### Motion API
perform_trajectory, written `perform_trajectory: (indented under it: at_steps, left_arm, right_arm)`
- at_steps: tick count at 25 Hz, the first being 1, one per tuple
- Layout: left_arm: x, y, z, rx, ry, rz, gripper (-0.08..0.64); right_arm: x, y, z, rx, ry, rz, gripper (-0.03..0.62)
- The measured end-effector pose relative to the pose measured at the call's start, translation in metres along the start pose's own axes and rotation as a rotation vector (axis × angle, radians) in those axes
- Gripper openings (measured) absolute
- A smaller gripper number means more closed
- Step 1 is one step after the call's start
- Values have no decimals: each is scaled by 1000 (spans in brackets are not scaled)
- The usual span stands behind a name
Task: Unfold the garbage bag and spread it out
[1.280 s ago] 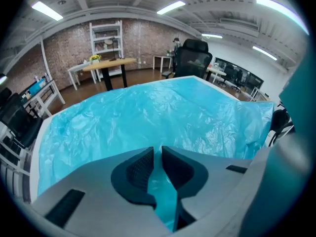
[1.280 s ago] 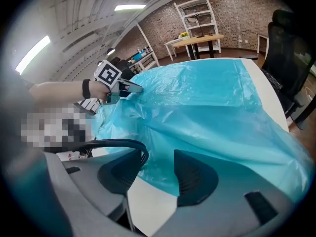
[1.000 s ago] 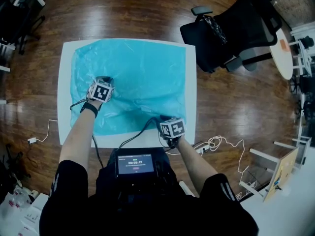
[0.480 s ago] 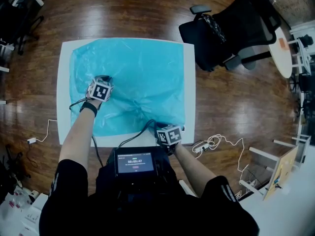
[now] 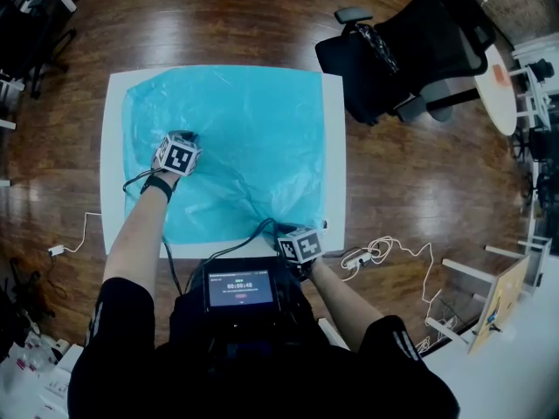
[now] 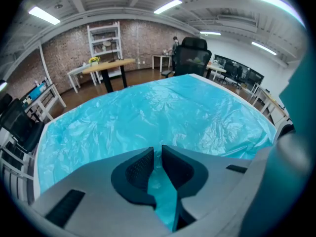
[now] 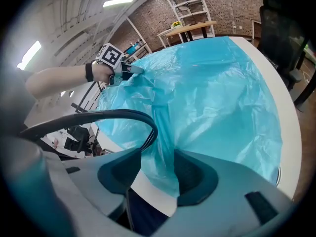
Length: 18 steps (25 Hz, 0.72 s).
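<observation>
A light blue garbage bag (image 5: pixel 244 129) lies spread over most of the white table (image 5: pixel 112 147), crinkled, with creases running toward both grippers. My left gripper (image 5: pixel 184 140) rests on the bag's left part; in the left gripper view its jaws (image 6: pixel 158 151) are nearly together with blue film (image 6: pixel 158 112) pinched between them. My right gripper (image 5: pixel 286 230) is at the table's near edge, right of centre. In the right gripper view (image 7: pixel 157 154) a bunched fold of the bag (image 7: pixel 212 93) fills the gap between its pads. The left gripper (image 7: pixel 129 71) shows there too, far left.
A black office chair (image 5: pixel 410 51) stands close to the table's far right corner. A white cable (image 5: pixel 384 253) and a power strip lie on the wooden floor to the right. A black cable (image 7: pixel 123 115) loops past the right jaws. A small screen (image 5: pixel 240 288) sits at my chest.
My right gripper has slid left along the table's near edge and a little toward me, drawing the bag's near fold with it. The left gripper has stayed put.
</observation>
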<state>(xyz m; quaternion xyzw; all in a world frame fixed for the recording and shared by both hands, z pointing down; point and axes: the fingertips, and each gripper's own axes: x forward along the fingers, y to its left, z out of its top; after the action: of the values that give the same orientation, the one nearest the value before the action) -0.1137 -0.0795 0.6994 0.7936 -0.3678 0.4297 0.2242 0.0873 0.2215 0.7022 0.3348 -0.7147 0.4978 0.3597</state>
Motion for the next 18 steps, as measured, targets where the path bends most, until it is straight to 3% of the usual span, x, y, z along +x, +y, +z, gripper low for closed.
perform_trajectory:
  at_steps: [8,12,18]
  left_arm:
    - [6,-5,-1,6,9,-22,61]
    - [-2,0,2,29,25,15,61]
    - [-1,-7,9,46,-38,-10,63]
  right_arm:
    - [2,6,-12,-29,18,11,276]
    - [-1,12,1,-52,-25,37,311]
    - [-24,29,20,-82,-54,61,311]
